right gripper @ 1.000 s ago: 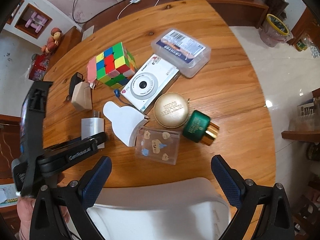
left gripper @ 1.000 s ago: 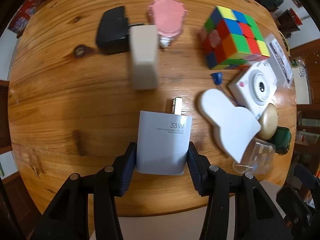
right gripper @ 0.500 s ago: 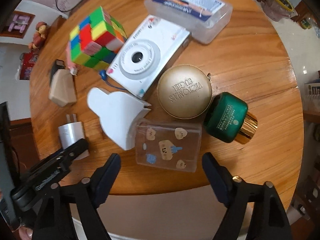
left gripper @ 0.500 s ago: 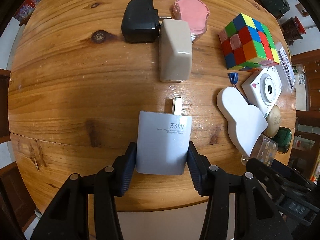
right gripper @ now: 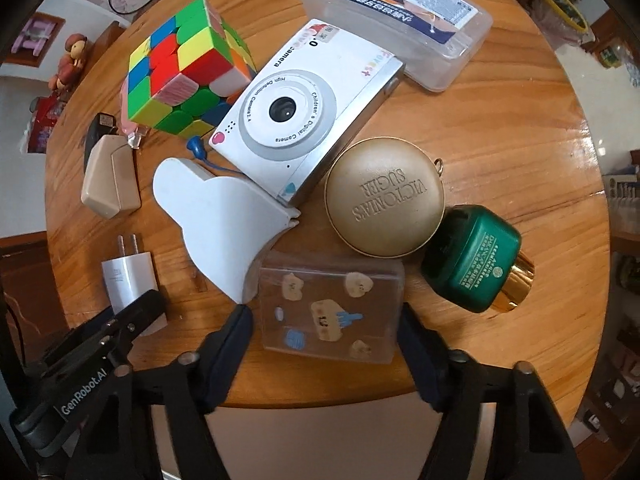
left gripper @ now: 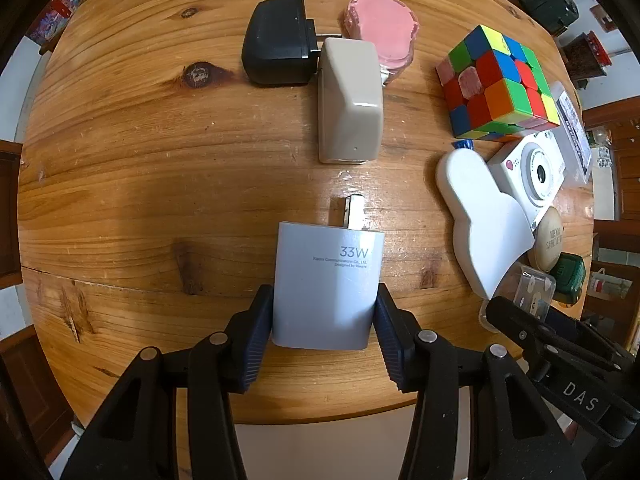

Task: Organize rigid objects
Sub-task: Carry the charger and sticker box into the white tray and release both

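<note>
Below my left gripper (left gripper: pixel 324 332) the 33W charger (left gripper: pixel 326 284) lies near the table (left gripper: pixel 140 160) edge, prongs pointing away. Beyond it lies another charger (left gripper: pixel 349 104), touching the black plug (left gripper: pixel 276 40) at its far left and a round lid (left gripper: pixel 380 32) at its far right. Right of those: cube (left gripper: pixel 498 84), camera (left gripper: pixel 532 172), tin (right gripper: pixel 384 196), jar (right gripper: pixel 472 258). The clear case (right gripper: pixel 330 308) sits between my right gripper's (right gripper: pixel 324 344) closing fingers, at the table's near edge.

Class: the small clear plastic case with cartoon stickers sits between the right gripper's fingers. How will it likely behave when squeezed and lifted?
The clear case looks rigid, so it should hold shape. Its glossy walls may slip as the right gripper closes. It touches the white heart-shaped piece, which may get nudged.
</note>
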`<state>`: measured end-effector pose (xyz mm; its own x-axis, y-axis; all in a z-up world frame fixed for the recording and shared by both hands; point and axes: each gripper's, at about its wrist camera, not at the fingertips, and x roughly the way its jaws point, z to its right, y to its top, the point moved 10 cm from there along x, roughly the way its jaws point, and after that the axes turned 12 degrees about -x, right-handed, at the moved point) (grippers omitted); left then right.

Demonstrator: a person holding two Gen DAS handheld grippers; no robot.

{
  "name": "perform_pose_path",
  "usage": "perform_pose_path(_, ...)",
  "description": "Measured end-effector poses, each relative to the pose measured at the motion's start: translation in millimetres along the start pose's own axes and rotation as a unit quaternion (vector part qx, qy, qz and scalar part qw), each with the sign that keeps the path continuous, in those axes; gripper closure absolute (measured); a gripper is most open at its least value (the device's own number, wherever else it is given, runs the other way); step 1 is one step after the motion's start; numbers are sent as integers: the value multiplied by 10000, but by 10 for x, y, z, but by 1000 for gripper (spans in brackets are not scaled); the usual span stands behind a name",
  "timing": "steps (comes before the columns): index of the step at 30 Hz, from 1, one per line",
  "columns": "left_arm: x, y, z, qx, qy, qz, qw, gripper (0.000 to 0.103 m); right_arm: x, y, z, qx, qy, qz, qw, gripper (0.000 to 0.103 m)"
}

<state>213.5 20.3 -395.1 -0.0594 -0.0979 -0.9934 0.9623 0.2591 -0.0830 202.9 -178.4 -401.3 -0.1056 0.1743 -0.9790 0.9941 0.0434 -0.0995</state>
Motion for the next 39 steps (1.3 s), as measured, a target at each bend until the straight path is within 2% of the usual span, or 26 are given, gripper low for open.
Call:
perform_pose_path(8, 7, -124, 78, 9, -22, 90, 10000, 52, -74, -79, -67, -182, 173, 165, 9995, 39)
perform_pose_path(14, -321, -278, 100, 56, -230, 311, 9992, 53, -371, -162, -272, -397, 309, 471, 9976, 39)
perform_pose_path(22, -960, -552, 173, 103, -567, 755, 9955, 53, -945, -382, -452, -760, 472, 1048, 9905, 39)
perform_pose_path(27, -1463, -948, 226, 316, -675, 1078, 9914, 53, -1380, -668, -531, -1126, 555, 1391, 9823, 39)
perform_pose_path(30, -1725, -1275, 151, 478, -685, 1233, 9888, 53, -1560, -958, -538, -1385, 565, 1508, 9772, 39)
perform_pose_path(35, -1907, -1695, 92, 631, -679, 1388, 9860, 53, -1743, -1449, -622, -1781, 502, 1565, 9702, 39)
perform_pose_path(39, -1858, -2009, 45, 690, -560, 1428, 9858, 53, -1715, -1763, -636, -2030, 344, 1548, 9663, 39)
